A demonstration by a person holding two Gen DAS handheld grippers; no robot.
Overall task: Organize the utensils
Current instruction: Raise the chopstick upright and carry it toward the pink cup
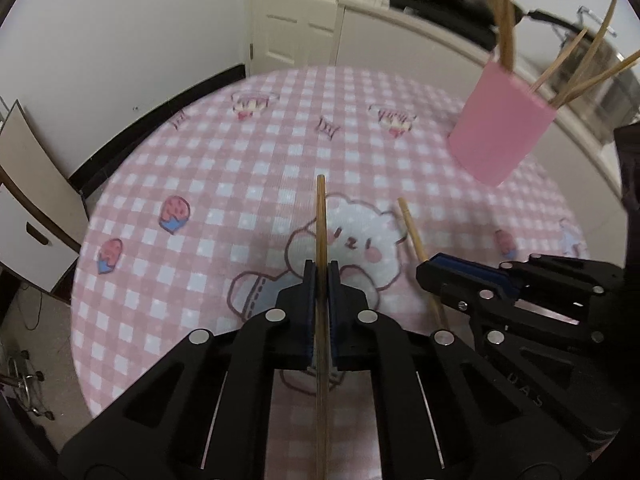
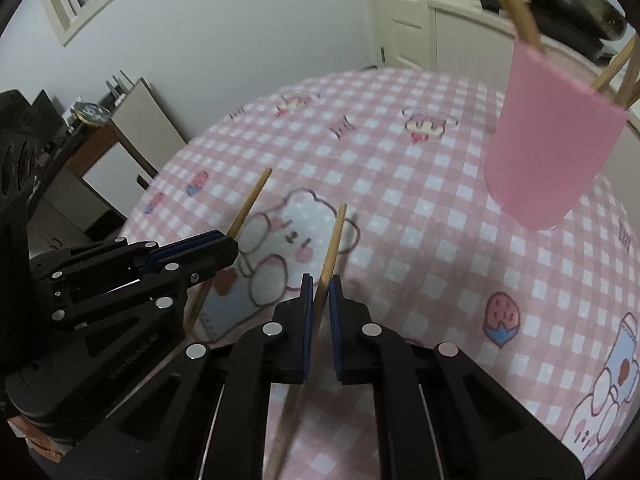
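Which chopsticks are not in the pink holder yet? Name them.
The two gripped ones: one chopstick in the left gripper, another chopstick in the right gripper.

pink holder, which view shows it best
The left wrist view: the pink holder is whole there, with all its chopsticks fanning out of the rim, though it is a little blurred. The right wrist view shows it larger, but the frame edge cuts off most of the sticks.
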